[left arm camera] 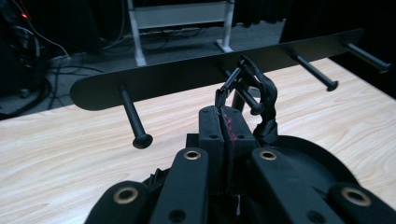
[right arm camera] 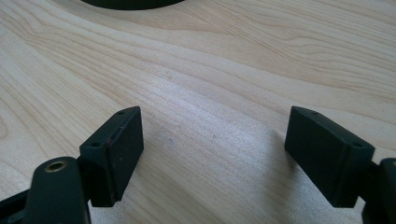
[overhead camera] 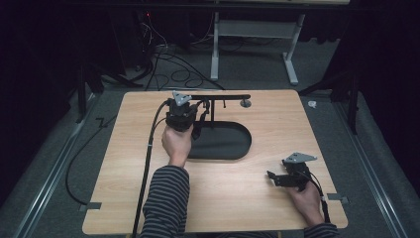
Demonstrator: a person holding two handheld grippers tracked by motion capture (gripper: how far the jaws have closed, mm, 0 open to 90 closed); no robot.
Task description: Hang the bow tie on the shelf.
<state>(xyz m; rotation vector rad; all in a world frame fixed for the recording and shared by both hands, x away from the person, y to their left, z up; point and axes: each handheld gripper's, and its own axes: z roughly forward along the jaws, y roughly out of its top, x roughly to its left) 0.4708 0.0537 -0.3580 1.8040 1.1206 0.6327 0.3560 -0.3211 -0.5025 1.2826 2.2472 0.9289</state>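
Dark floor and tangled cables are lying behind a pale wooden table (overhead camera: 124, 198), where a black peg rack (left arm camera: 187, 77) is standing on an oval black base tray (overhead camera: 223, 144); the left gripper (left arm camera: 224, 116) is reaching in toward the rack with its jaws pinched tight on a thin black clip (left arm camera: 229, 86), which is tied to a knotted black cord (left arm camera: 264, 100) (a carabiner-like piece, as far as the left gripper view is letting me tell). That clip is sitting right at the middle peg (left arm camera: 247, 100), the cord looping beside the peg's knob; whether it is already resting on the peg or only hovering against it I cannot tell.

Judging from this, the risk is lying in the narrow hold: the pads are catching only the clip's lower edge, so a twist against the peg could be levering it out, and it would be dropping onto the tray or the table; pushing too hard could also be tipping the slim rack backward.

Meanwhile the right gripper (overhead camera: 285, 178) is resting low over the near right part of the table, its jaws standing wide apart with nothing but bare wood between them.

As for containers, the tray is the only one, and nothing is showing in the part of it that is visible.
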